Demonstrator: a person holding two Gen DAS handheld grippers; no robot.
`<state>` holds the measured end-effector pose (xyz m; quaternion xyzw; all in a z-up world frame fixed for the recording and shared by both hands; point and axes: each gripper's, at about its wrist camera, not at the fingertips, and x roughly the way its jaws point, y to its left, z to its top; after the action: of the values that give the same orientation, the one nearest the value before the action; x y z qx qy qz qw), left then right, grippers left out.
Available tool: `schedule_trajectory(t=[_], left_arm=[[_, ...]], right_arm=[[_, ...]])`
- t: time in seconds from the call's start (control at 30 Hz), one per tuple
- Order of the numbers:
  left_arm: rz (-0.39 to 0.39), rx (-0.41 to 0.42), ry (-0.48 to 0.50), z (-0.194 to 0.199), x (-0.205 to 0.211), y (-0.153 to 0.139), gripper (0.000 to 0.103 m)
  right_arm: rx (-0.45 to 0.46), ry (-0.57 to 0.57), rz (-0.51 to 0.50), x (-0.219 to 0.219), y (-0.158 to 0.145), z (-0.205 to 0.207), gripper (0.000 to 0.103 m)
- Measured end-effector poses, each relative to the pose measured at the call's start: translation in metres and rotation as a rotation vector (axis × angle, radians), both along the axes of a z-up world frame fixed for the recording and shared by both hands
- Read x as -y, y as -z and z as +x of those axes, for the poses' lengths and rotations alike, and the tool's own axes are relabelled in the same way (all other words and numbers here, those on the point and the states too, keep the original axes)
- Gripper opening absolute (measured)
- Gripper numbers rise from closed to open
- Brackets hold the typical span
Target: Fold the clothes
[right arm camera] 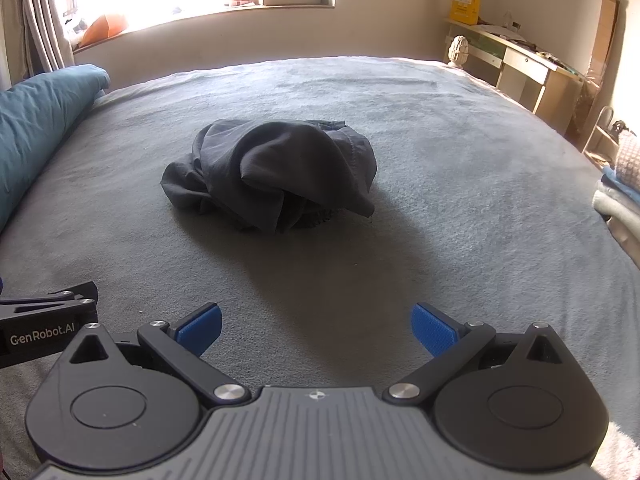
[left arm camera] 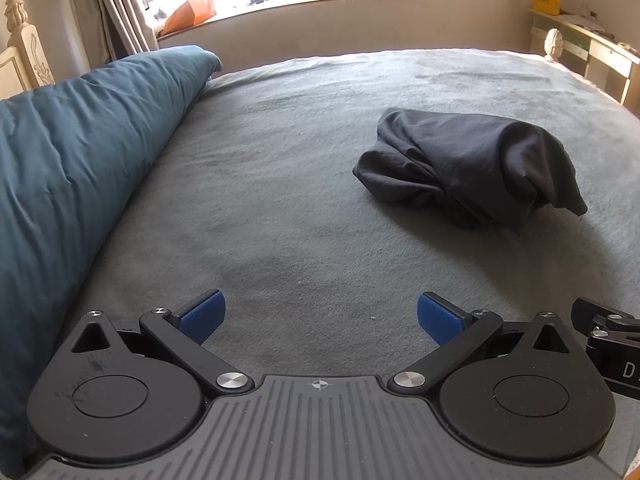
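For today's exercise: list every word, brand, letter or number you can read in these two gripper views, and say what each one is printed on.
"GenRobot.AI": on the black side of the left gripper, seen in the right wrist view.
"D": a cut-off white letter on the right gripper, at the left wrist view's edge.
Yellow box on the desk: printing too small to read.

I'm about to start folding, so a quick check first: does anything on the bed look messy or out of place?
Only the dark garment: it sits crumpled in a heap mid-bed on the grey blanket, not laid flat. The blue duvet is bunched along the left edge. Nothing looks spilled or damaged.
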<state>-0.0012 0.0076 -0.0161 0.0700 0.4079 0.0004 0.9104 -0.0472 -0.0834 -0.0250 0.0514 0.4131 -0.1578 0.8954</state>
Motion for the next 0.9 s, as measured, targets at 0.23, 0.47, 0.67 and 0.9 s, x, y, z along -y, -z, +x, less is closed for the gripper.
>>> schedule_trajectory(t=[0.23, 0.47, 0.67, 0.9], left_arm=[[0.0, -0.004, 0.002, 0.0, -0.001, 0.001, 0.103], [0.0, -0.008, 0.004, 0.0, -0.001, 0.002, 0.103], [0.004, 0.005, 0.011, 0.002, 0.002, 0.001, 0.103], [0.002, 0.047, 0.027, 0.012, 0.008, -0.003, 0.103]], right_arm=[[0.002, 0.001, 0.001, 0.0, 0.0, 0.0, 0.103], [0.002, 0.003, -0.002, 0.0, 0.001, 0.0, 0.103], [0.007, 0.005, -0.006, 0.003, 0.0, 0.002, 0.103], [0.017, -0.001, -0.02, 0.009, -0.001, 0.012, 0.103]])
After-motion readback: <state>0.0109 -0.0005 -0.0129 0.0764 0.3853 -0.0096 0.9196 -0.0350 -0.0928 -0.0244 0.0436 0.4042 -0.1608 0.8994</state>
